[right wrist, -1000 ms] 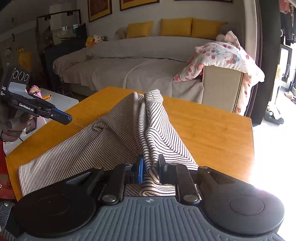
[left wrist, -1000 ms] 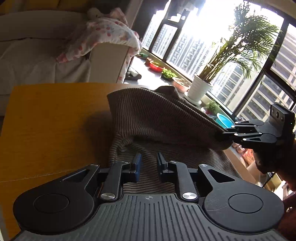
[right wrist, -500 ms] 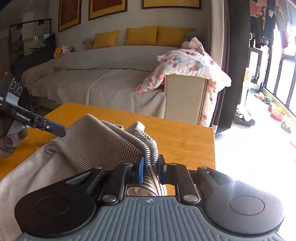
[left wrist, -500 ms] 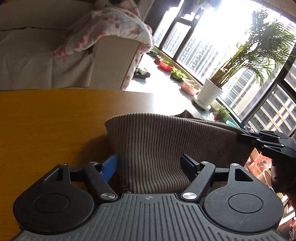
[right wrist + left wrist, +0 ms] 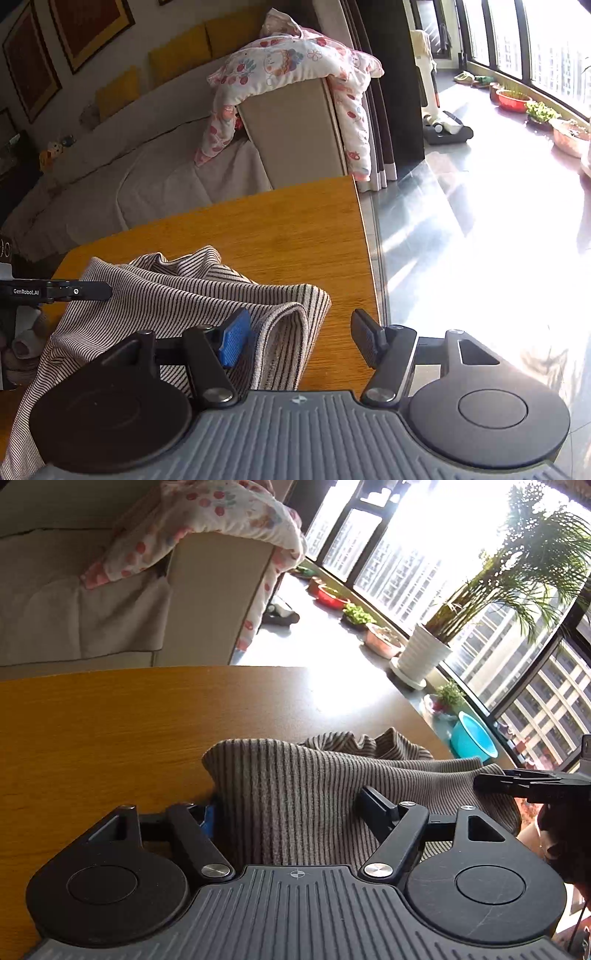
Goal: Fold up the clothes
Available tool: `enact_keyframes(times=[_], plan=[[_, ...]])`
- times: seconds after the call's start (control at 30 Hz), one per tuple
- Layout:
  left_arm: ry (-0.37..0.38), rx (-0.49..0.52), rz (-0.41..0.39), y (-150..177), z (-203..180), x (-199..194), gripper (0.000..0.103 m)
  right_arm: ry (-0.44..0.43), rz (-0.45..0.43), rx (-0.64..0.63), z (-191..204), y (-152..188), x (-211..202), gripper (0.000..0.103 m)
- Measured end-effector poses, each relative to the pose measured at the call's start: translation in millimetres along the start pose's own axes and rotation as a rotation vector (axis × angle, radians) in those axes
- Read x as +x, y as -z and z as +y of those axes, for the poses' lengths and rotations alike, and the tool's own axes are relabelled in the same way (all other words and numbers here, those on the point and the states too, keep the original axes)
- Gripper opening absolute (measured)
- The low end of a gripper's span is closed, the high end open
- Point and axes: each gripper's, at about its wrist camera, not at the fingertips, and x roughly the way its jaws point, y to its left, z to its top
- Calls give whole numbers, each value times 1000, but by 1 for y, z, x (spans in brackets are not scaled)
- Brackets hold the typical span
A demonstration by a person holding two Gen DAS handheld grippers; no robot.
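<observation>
Though released, striped garment (image 5: 177,295) folded

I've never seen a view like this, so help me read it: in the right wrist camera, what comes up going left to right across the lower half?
Left gripper → striped garment → bare wooden table → sunlit floor.

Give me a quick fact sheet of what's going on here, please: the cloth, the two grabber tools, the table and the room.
garment: striped garment, folded over in a bunched heap
surface: wooden table, garment lying near its corner
left gripper: open, fingers straddling the fold
right gripper: open, blue pad against the cloth's edge
sofa: beyond the table, a printed blanket draped over its arm
window side: potted palm in bright sun
</observation>
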Motion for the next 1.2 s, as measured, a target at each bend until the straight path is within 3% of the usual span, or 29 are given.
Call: enact_keyframes(times=[0.07, 0.13, 0.37, 0.43, 0.57, 0.67, 0.87, 1.1, 1.17, 1.2], plan=[[-5, -2, 0, -1, 2, 1, 46, -49, 23, 48, -9, 3, 10, 61], [1, -9, 3, -2, 7, -1, 34, -95, 30, 52, -7, -2, 20, 54], [-73, -55, -47, -22, 38, -20, 23, -76, 47, -172, 53, -33, 65, 25], [-79, -82, -86, -31, 46, -37, 20, -76, -10, -228, 73, -49, 65, 21], [-59, 0, -163, -27, 30, -101, 20, -149, -145, -342, 113, -62, 31, 19], [-45, 95, -188, 0, 10, -150, 20, -167, -240, -512, 140, -43, -21, 19], [-68, 274, -125, 94, -33, -209, 21, -111, -222, -743, 158, 44, -88, 14], [-50, 220, 0, 165, -38, -230, 35, -20, -62, -890, 154, 155, -103, 13], [-45, 201, 35, 184, -40, -236, 45, 5, -41, -894, 148, 172, -106, 13], [-33, 189, 38, 189, -39, -242, 56, 8, -34, -878, 144, 176, -110, 13]])
